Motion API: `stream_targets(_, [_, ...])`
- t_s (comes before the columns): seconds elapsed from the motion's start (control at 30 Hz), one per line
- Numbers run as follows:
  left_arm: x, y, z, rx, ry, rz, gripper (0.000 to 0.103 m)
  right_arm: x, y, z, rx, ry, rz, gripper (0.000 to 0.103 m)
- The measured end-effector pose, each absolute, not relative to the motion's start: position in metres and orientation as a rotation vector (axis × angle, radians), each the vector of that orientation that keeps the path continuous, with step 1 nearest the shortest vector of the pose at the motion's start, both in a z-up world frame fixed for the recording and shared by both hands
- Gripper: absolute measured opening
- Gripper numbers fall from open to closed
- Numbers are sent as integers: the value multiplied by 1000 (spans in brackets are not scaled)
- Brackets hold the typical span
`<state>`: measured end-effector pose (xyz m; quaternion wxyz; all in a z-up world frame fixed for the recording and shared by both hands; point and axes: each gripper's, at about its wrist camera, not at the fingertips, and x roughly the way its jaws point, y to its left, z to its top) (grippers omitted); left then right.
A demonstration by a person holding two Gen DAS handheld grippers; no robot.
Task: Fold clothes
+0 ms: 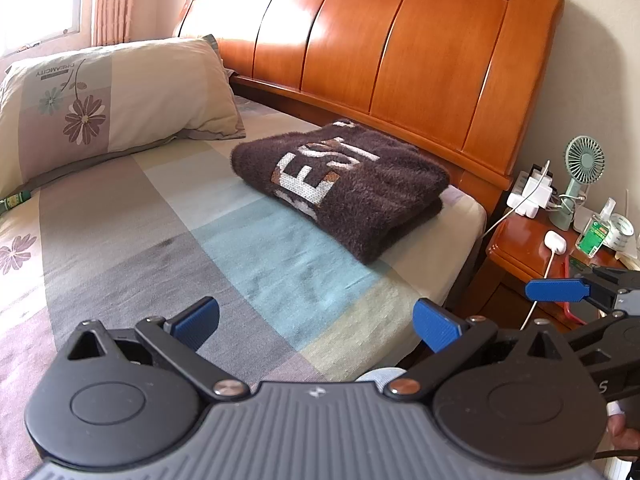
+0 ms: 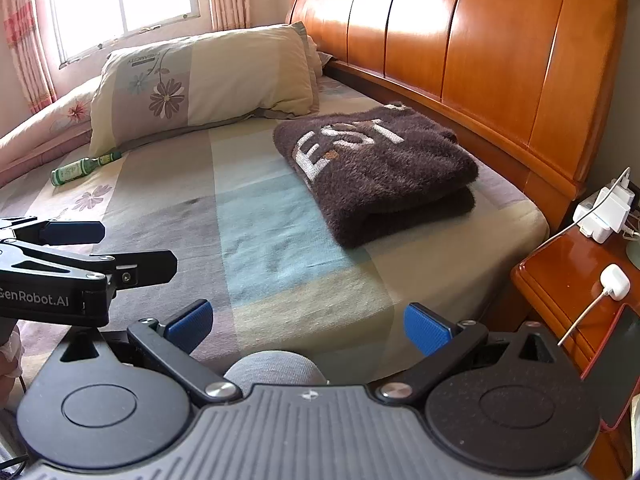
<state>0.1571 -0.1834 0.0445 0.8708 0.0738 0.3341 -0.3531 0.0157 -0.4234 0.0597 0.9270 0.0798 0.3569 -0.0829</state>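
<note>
1. While both tools hang low at the near edge of the bed, the left gripper [image 1: 316,322] has its blue pads spread wide with nothing between them; the right gripper [image 2: 306,324] is likewise wide and empty; each shows at the side of the other's view, well short of the garment.
2. Between the grippers and the garment lies bare patchwork bedsheet [image 1: 168,216], flat and only lightly creased; it looks a fair surface for sliding or pressing cloth.
3. Further on, near the headboard [image 1: 400,56] and close to the bed's right edge, rests the brown sweater [image 2: 376,168], already folded into a thick block with white letters uppermost; the fold looks done, or nearly so.
4. Judging by its fuzzy pile, it should be soft, bulky, springy and light, likely to slump if lifted by one corner; better to pinch the doubled near edge at two spread points, through all layers.
5. Beyond it a pillow [image 2: 200,80] leans by the window; a green bottle [image 2: 84,166] lies beside it.
</note>
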Motion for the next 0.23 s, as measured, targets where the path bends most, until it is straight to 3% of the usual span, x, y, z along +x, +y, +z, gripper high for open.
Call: stream_targets(0.23, [159, -183, 43, 150, 701, -731, 102, 17, -424, 60, 159, 727, -170, 103])
